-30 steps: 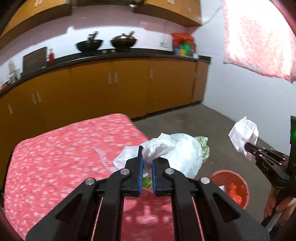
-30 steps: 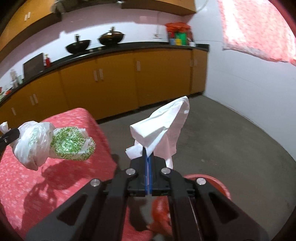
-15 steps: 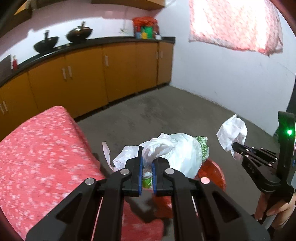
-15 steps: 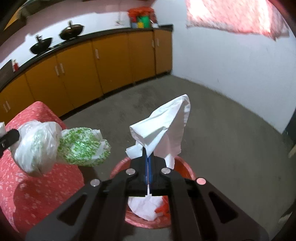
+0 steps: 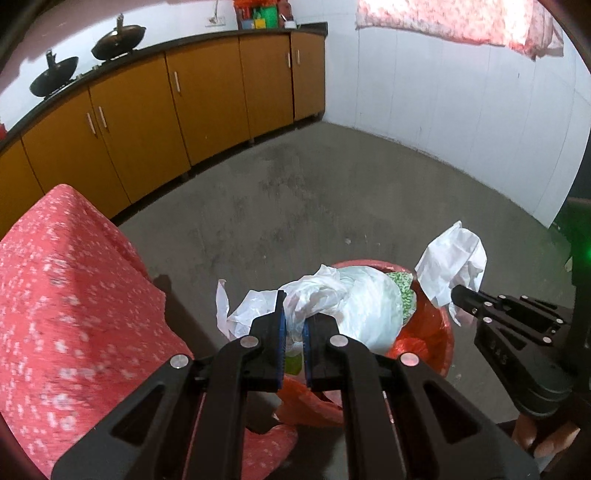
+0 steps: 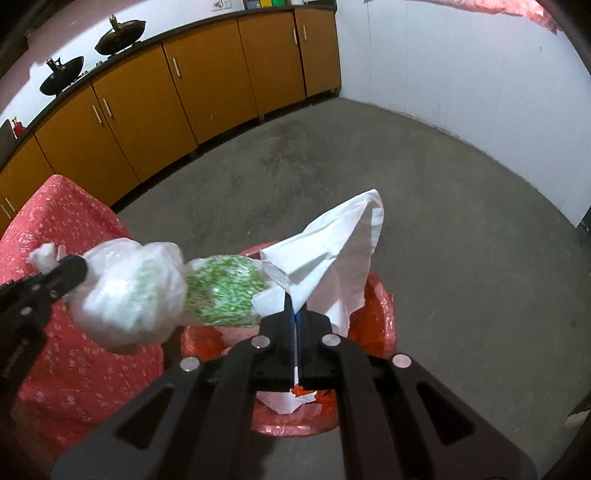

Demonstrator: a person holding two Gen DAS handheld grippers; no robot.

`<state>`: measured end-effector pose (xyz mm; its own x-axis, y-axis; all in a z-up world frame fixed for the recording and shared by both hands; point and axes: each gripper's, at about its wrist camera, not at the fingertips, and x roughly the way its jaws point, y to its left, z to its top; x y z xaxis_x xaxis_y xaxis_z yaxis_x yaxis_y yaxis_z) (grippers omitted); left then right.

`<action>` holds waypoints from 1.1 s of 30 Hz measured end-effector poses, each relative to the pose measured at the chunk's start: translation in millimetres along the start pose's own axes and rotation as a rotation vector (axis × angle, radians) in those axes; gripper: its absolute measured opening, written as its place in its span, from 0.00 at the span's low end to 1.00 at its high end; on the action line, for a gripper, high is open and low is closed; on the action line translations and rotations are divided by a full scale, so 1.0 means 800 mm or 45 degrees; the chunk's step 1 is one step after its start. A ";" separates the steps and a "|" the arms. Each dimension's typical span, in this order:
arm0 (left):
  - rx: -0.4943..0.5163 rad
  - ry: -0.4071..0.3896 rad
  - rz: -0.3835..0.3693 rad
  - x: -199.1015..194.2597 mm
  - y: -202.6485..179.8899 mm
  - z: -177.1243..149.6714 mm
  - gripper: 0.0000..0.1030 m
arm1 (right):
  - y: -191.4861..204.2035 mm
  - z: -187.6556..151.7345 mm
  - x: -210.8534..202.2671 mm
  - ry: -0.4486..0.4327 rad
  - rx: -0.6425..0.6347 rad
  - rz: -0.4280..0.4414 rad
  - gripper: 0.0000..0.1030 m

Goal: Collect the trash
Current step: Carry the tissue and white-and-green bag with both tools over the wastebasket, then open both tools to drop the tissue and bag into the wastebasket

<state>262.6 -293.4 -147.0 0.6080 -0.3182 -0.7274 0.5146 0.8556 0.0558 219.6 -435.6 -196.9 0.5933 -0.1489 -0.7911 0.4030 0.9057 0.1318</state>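
My left gripper (image 5: pixel 294 317) is shut on the twisted neck of a white plastic bag (image 5: pixel 365 306) with green-speckled contents, hanging over a bin (image 5: pixel 432 332) lined with red plastic. In the right wrist view that plastic bag (image 6: pixel 133 295) hangs left of centre from the left gripper (image 6: pixel 74 271). My right gripper (image 6: pixel 295 310) is shut on a crumpled white paper napkin (image 6: pixel 332 254), held above the red-lined bin (image 6: pixel 380 306). The left wrist view shows the right gripper (image 5: pixel 456 293) at right with the napkin (image 5: pixel 450 262) at its tip.
A table under a red flowered cloth (image 5: pixel 66 302) stands just left of the bin. Orange kitchen cabinets (image 5: pixel 207 88) with woks (image 5: pixel 114 35) on the counter run along the back. Grey concrete floor (image 6: pixel 443 184) and a white wall (image 5: pixel 461 92) lie beyond. A hand (image 5: pixel 543 439) shows at lower right.
Both grippers swung right from over the table and came down over the red bin, each keeping hold of its trash. The bin now sits directly beneath both.
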 end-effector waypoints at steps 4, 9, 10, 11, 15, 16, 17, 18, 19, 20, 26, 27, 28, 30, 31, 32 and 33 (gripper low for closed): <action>-0.005 0.039 0.010 0.022 -0.005 -0.003 0.07 | 0.003 0.002 0.016 0.036 0.005 0.005 0.02; -0.020 0.078 -0.012 0.043 -0.004 -0.004 0.07 | 0.011 0.014 0.037 0.076 0.015 0.031 0.03; -0.023 0.083 -0.019 0.047 -0.005 -0.004 0.07 | 0.010 0.013 0.039 0.083 0.017 0.038 0.03; -0.026 0.089 -0.026 0.051 -0.006 -0.004 0.08 | 0.011 0.013 0.042 0.092 0.015 0.046 0.03; -0.025 0.099 -0.041 0.060 -0.013 -0.008 0.09 | 0.016 0.009 0.045 0.106 -0.026 0.050 0.07; -0.023 0.103 -0.042 0.061 -0.014 -0.009 0.13 | 0.017 0.009 0.046 0.104 -0.034 0.048 0.07; -0.025 0.105 -0.042 0.063 -0.014 -0.009 0.15 | 0.017 0.009 0.045 0.101 -0.033 0.051 0.08; -0.029 0.107 -0.043 0.063 -0.014 -0.011 0.16 | 0.015 0.009 0.044 0.096 -0.027 0.052 0.12; -0.037 0.107 -0.049 0.063 -0.012 -0.011 0.18 | 0.011 0.009 0.042 0.090 -0.021 0.050 0.15; -0.043 0.108 -0.052 0.064 -0.012 -0.011 0.20 | 0.009 0.009 0.040 0.083 -0.014 0.046 0.16; -0.064 0.103 -0.073 0.062 -0.010 -0.012 0.27 | 0.009 0.006 0.039 0.074 -0.015 0.039 0.16; -0.066 0.096 -0.083 0.061 -0.009 -0.011 0.30 | 0.009 0.006 0.037 0.071 -0.015 0.037 0.16; -0.066 0.089 -0.088 0.060 -0.009 -0.010 0.31 | 0.007 0.005 0.035 0.066 -0.016 0.034 0.16; -0.065 0.076 -0.122 0.056 -0.012 -0.006 0.31 | 0.005 0.006 0.031 0.050 -0.010 0.024 0.16; -0.063 0.069 -0.137 0.055 -0.013 -0.005 0.31 | 0.002 0.006 0.030 0.047 -0.003 0.024 0.16; -0.060 0.060 -0.143 0.052 -0.014 -0.004 0.31 | 0.000 0.007 0.028 0.043 0.006 0.023 0.16; -0.058 0.055 -0.144 0.051 -0.013 -0.003 0.32 | -0.004 0.007 0.025 0.039 0.010 0.021 0.16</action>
<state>280.6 -314.5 -178.4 0.5206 -0.3965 -0.7562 0.5496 0.8334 -0.0587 234.1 -443.6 -210.1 0.5786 -0.1214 -0.8065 0.3989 0.9047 0.1500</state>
